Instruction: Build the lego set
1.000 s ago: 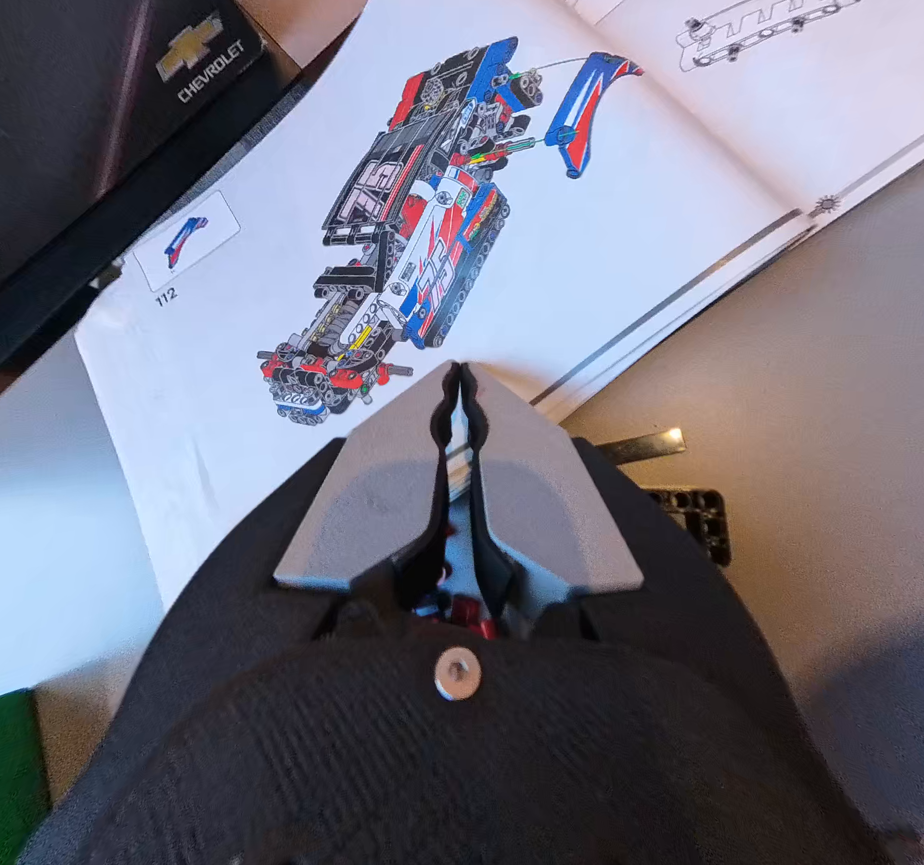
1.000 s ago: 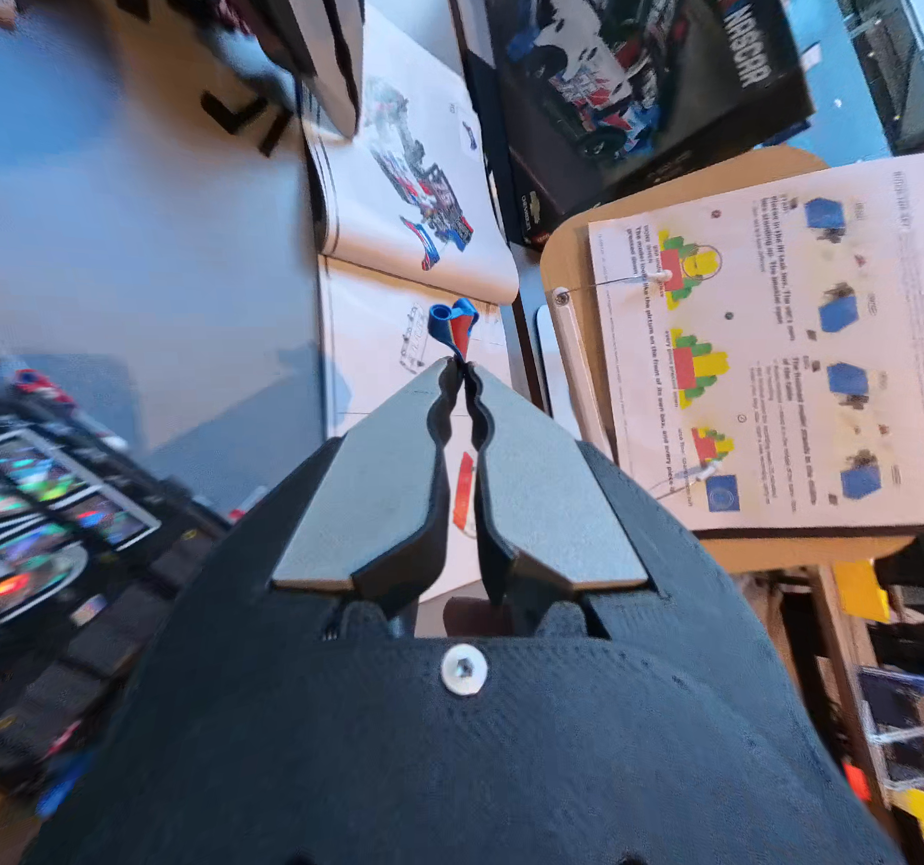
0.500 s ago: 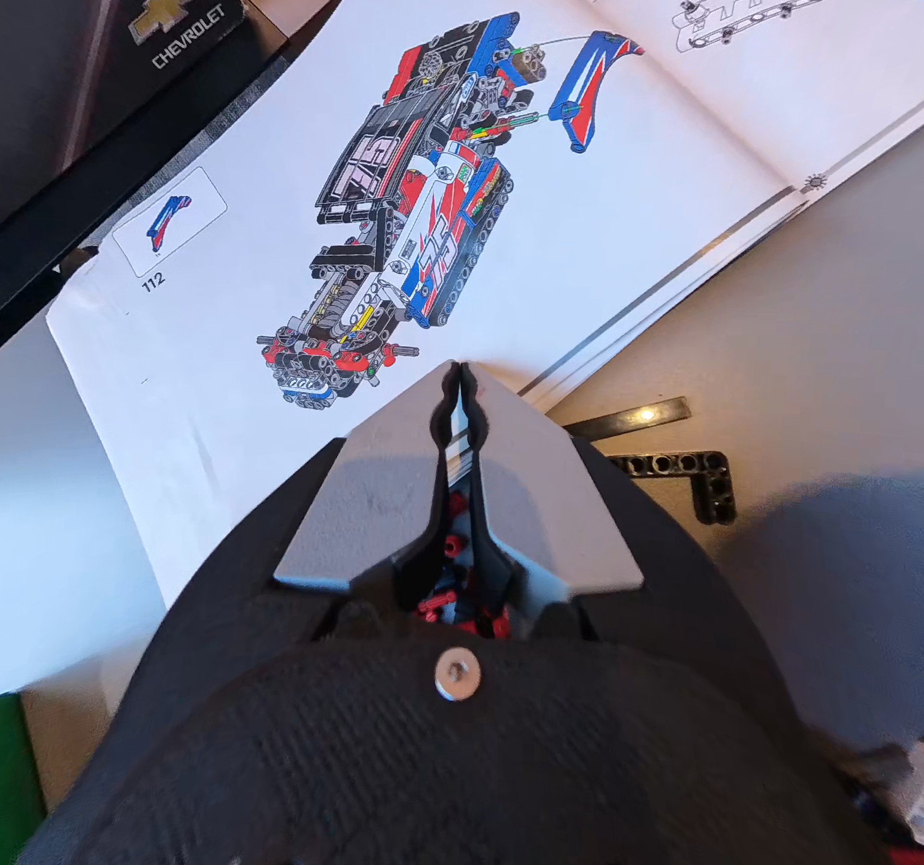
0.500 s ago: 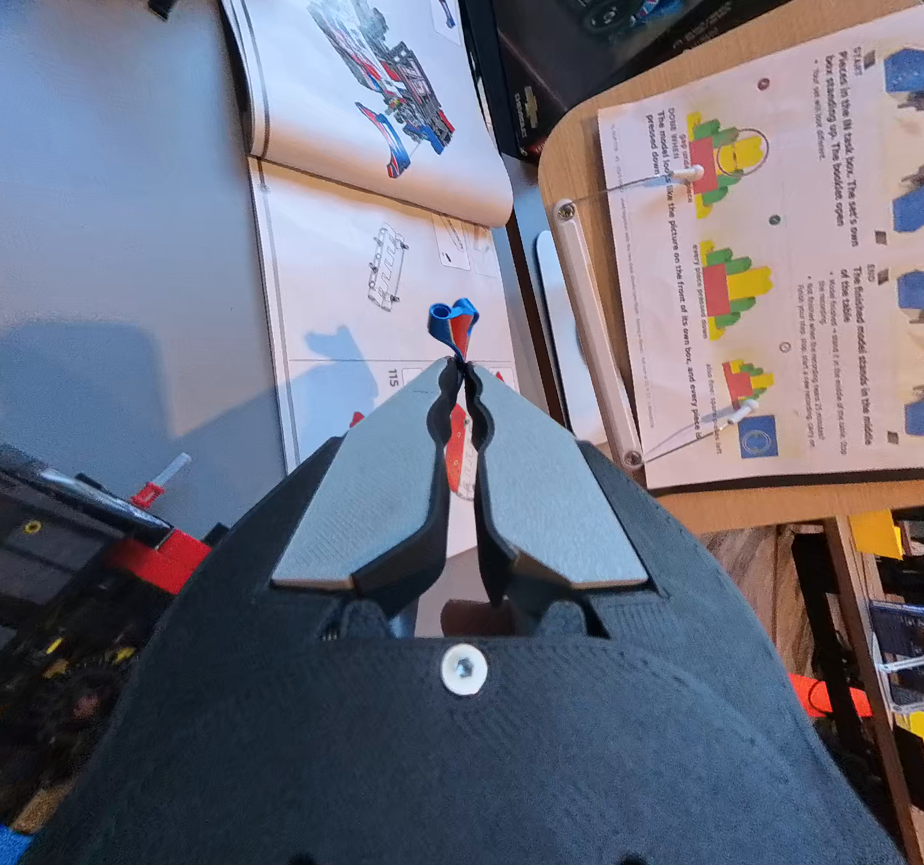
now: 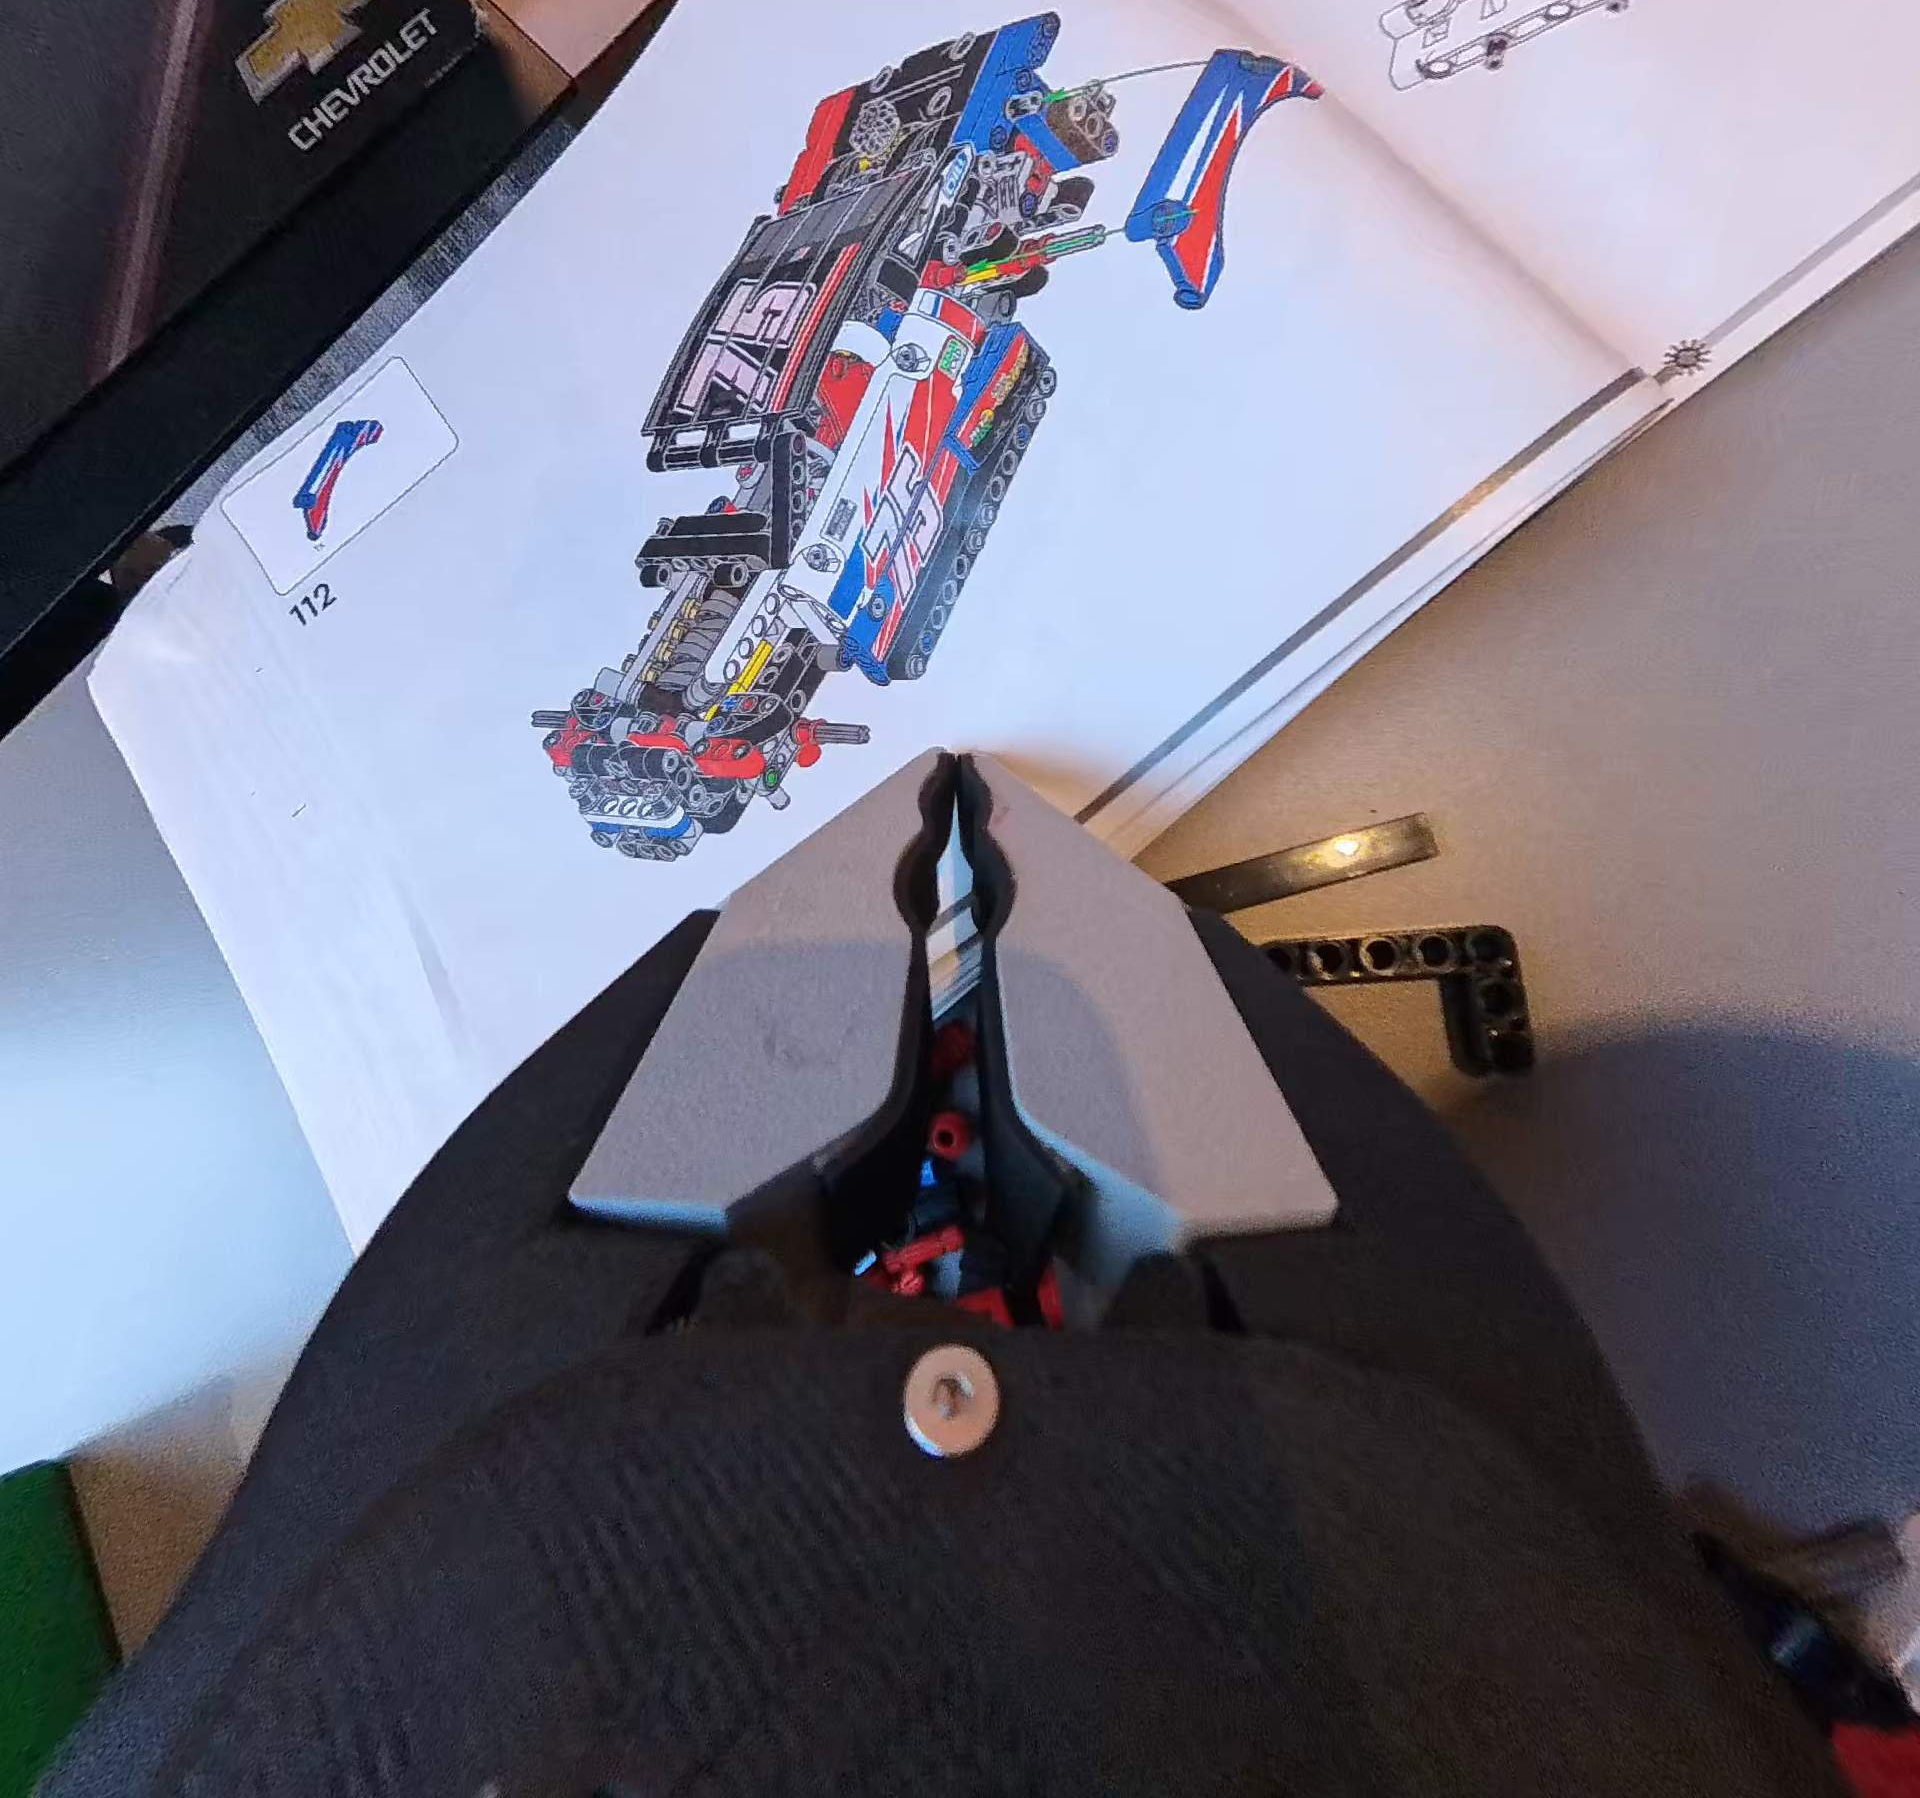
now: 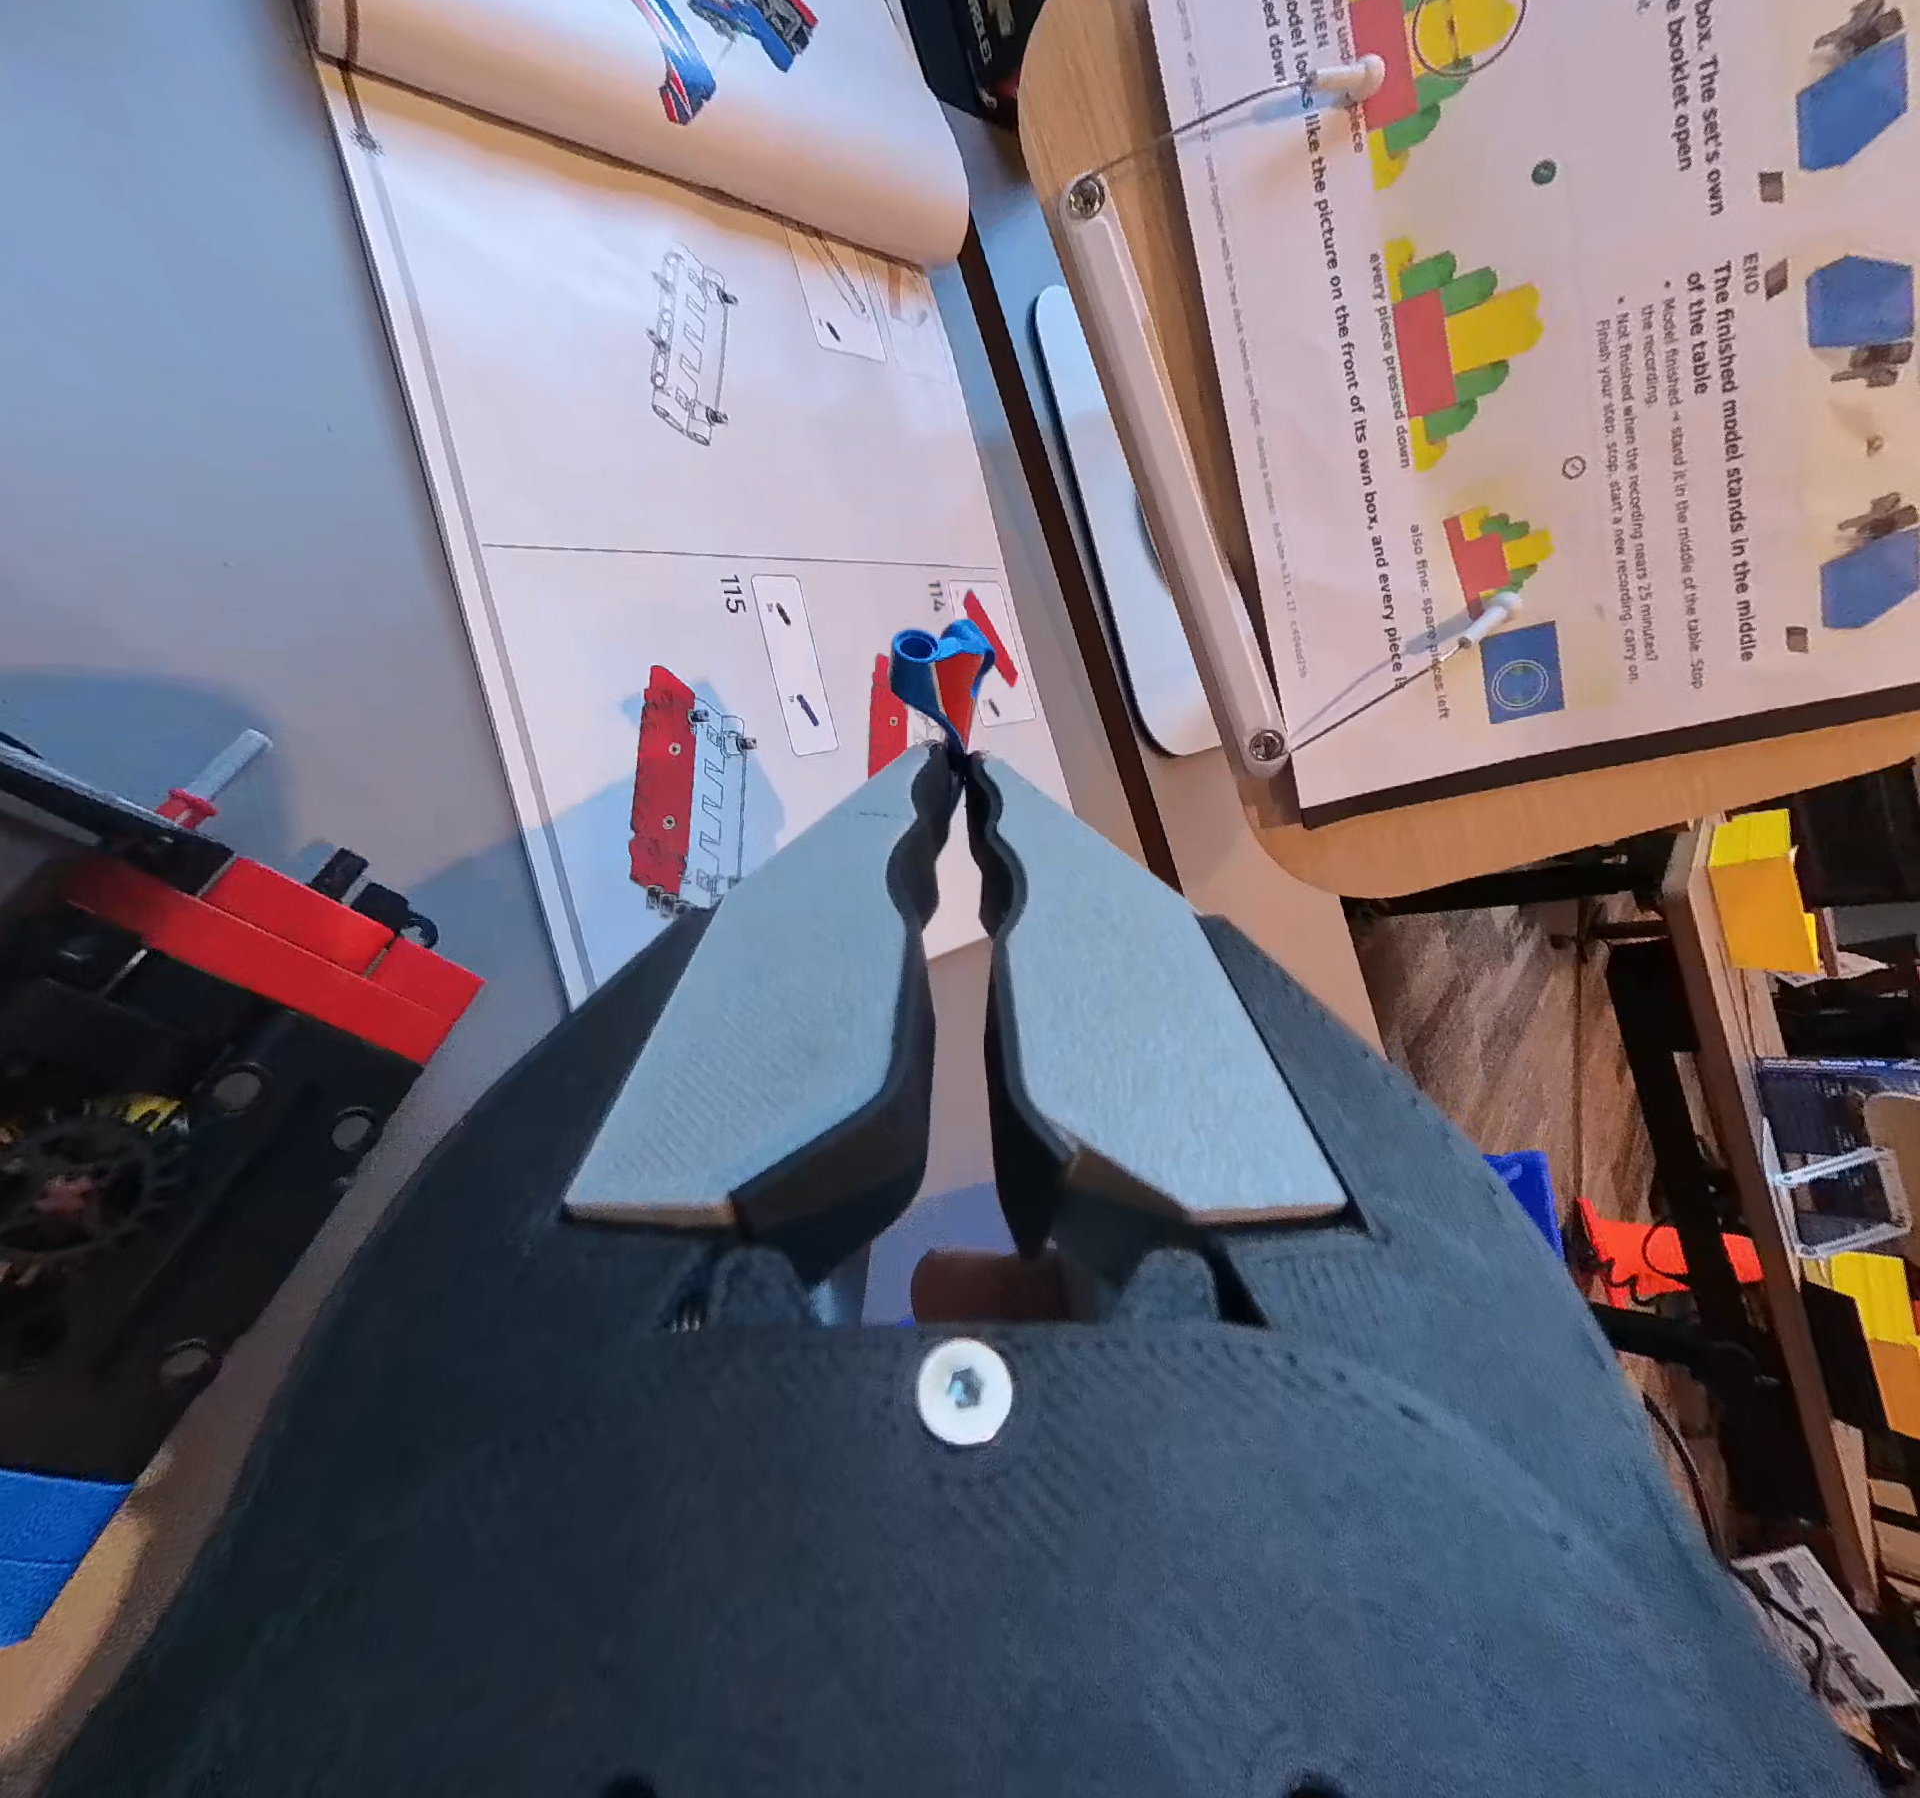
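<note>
My right gripper (image 6: pixel 954 759) is shut on a blue, red and white curved panel piece (image 6: pixel 940 676), held above the open instruction booklet (image 6: pixel 665 377). The partly built black and red car model (image 6: pixel 187 1000) sits at the left edge of the right wrist view, with a grey axle with a red end (image 6: pixel 218 777) sticking out. My left gripper (image 5: pixel 956 761) is shut and empty above the booklet's left page (image 5: pixel 520 813). Small red and blue pieces (image 5: pixel 940 1218) show beneath its fingers.
A black L-shaped beam (image 5: pixel 1444 979) and a thin black strip (image 5: pixel 1320 855) lie on the grey table right of the left gripper. The black set box (image 5: pixel 208 86) stands beyond the booklet. A wooden board with an instruction sheet (image 6: pixel 1538 314) stands at the right.
My right gripper has swung with the panel piece, bringing the car model into view at the left. My left gripper has drifted slightly; the L-shaped beam shows more.
</note>
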Demonstrator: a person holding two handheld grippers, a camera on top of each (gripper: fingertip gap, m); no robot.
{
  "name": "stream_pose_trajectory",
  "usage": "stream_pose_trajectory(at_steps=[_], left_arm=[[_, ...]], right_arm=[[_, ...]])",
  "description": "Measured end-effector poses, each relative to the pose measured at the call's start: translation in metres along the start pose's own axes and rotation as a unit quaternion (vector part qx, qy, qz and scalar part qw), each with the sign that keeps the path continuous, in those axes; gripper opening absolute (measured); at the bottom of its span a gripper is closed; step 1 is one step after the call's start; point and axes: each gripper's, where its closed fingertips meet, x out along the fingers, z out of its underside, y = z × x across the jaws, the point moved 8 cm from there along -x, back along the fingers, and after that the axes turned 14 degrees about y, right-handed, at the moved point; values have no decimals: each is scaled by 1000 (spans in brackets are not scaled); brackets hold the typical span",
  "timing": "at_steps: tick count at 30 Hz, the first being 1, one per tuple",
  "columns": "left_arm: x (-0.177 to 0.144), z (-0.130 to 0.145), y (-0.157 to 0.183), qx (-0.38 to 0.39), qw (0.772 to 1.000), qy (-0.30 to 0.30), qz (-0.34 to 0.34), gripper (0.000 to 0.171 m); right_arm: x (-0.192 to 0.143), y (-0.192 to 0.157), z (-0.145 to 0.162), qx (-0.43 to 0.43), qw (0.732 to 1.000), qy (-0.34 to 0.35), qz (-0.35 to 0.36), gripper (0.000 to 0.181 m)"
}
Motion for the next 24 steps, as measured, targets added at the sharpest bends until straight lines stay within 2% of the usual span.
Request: stream_pose_trajectory(at_steps=[11,18,24], left_arm=[[0,1,0,-2,1000,4,-1,0],[0,1,0,0,1000,4,-3,0],[0,1,-1,-10,1000,2,0,0]], right_arm=[[-5,-6,10,22,1000,-12,-6,0],[-21,-18,19,91,995,-4,-45,0],[-29,-32,29,109,990,-30,-80,0]])
